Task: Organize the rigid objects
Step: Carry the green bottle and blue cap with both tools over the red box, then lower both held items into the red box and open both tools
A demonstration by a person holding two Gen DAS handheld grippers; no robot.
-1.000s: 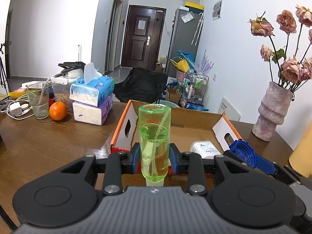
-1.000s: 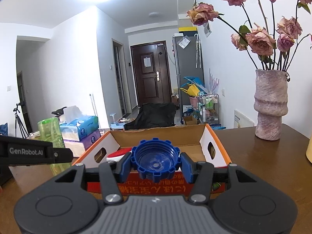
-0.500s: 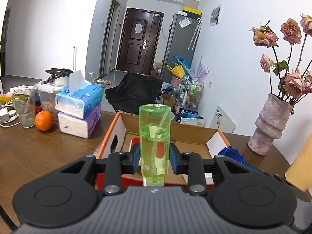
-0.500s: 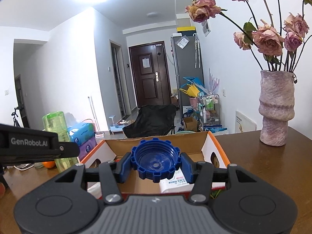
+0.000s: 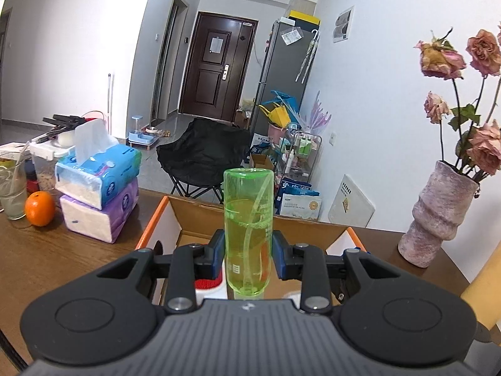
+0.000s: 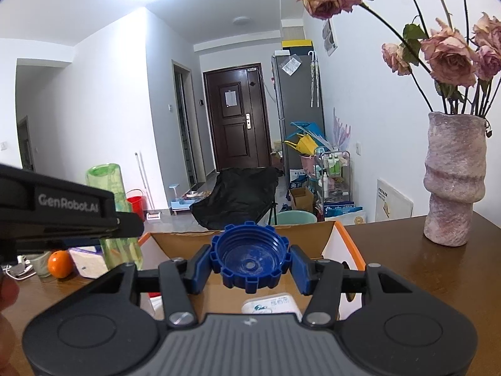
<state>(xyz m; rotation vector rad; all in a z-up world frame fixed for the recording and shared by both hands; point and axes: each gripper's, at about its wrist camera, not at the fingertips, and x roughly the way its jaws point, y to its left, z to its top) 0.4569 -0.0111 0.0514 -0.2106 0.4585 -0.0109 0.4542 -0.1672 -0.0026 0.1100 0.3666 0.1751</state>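
Above the cardboard box (image 5: pixel 175 219) at twelve o'clock, the left gripper (image 5: pixel 248 255) fingers clamp the inverted green bottle (image 5: pixel 248 228), while the right gripper (image 6: pixel 250 263) fingers grip the blue cap (image 6: pixel 250 258). Best lower each steadily, clear of the box walls, before releasing.

Box (image 5: pixel 162 232) mouth open dead ahead, twelve o'clock, flaps up both sides. Floor inside crowded: white pack (image 6: pixel 271 304) at six, red-capped item (image 5: pixel 206 283) low left. Tissue stack (image 5: pixel 100 194) and orange (image 5: pixel 39 204) block ten o'clock. Vase (image 6: pixel 454 178) guards two o'clock. Bare table (image 6: pixel 422 269) between box and vase: passable lane.
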